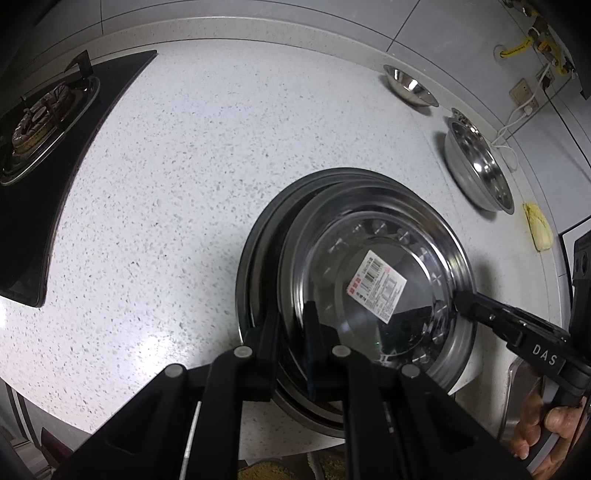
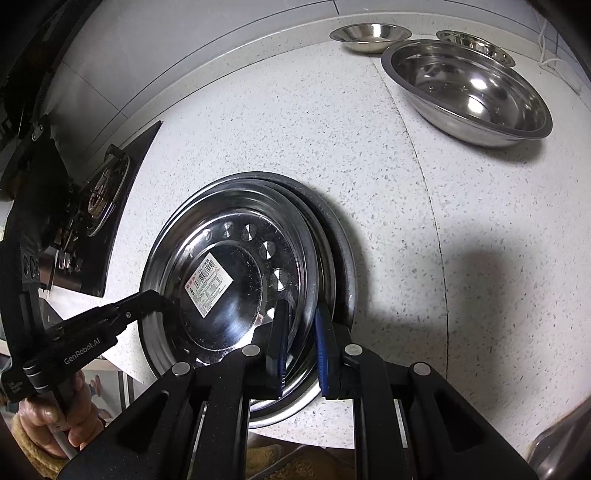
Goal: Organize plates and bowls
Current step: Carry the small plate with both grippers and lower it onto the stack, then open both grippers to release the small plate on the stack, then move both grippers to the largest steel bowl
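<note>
**Plates stacked near tabletop edge, both tools on the top one**

Plates of steel lie in a stack (image 1: pixel 266 236) at the near edge of the speckled tabletop (image 1: pixel 184 166). The top plate (image 1: pixel 369 229) sits shifted off centre on the ones below, and a label (image 1: pixel 376 282) is stuck in its middle.

The left tool (image 1: pixel 293 332) straddles the near-left rim of the top plate, one finger outside the rim and the blue-padded one inside; its jaws are narrowly parted and appear closed on that rim. The right tool (image 2: pixel 301 332) straddles the opposite rim of the same plate, its blue pads (image 2: pixel 321 343) either side of the edge with a small gap; whether they press the metal cannot be told. Each tool shows in the other's view, its tip at the plate's rim.

Further back, well apart from the stack, a large bowl (image 2: pixel 469 88) stands on the tabletop, with a small bowl (image 2: pixel 369 35) and another dish (image 2: pixel 476 44) behind it near the wall. A stove (image 1: pixel 48 122) is set into the tabletop on the left. A yellow cloth (image 1: pixel 537 229) lies at the right edge.
</note>
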Tool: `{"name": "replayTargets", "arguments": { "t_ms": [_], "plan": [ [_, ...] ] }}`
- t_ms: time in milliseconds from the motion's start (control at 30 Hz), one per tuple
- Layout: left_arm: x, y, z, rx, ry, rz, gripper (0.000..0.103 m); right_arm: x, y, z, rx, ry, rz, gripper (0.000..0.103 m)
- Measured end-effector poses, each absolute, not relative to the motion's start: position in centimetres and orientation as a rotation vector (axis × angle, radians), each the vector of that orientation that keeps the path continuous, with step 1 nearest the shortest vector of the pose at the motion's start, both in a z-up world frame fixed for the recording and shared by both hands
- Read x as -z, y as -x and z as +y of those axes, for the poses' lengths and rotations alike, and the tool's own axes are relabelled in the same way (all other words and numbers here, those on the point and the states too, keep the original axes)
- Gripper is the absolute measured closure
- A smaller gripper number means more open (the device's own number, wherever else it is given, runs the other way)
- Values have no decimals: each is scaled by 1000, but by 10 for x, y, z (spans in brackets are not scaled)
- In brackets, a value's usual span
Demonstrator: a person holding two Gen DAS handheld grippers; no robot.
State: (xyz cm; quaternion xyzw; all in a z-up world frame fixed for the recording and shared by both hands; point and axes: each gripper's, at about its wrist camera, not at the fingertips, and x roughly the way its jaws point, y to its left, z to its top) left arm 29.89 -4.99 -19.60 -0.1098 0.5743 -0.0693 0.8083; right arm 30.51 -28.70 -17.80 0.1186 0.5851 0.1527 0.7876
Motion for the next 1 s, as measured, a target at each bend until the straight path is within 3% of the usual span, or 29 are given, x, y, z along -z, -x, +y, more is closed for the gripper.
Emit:
{"name": "replayTargets", "arguments": {
  "t_ms": [467, 500, 567, 700, 767, 833, 900, 1000],
  "plan": [
    [189, -291, -42, 147, 249, 1180, 90, 173, -303, -282, -319, -232, 1233, 90],
    [186, -290, -40, 151, 245, 1168, 87, 171, -303, -282, -318, -231, 1229, 90],
    [181, -289, -38, 157, 245, 1153, 74, 169, -302, -283, -317, -231, 1217, 90],
    [165, -285, -31, 128, 235, 1096, 70, 161, -300, -287, -320, -238, 1190, 87],
    [156, -284, -28, 122, 255, 1074, 70, 154, -298, -292, -314, -231, 1164, 68],
    [148, -285, -28, 131, 284, 1064, 69, 147, -297, -296, -307, -223, 1137, 57],
    [140, -287, -36, 143, 299, 1055, 66, 136, -297, -303, -293, -204, 1099, 54],
    [130, -295, -57, 175, 332, 1054, 61, 121, -299, -315, -272, -184, 1055, 39]
  ]
}}
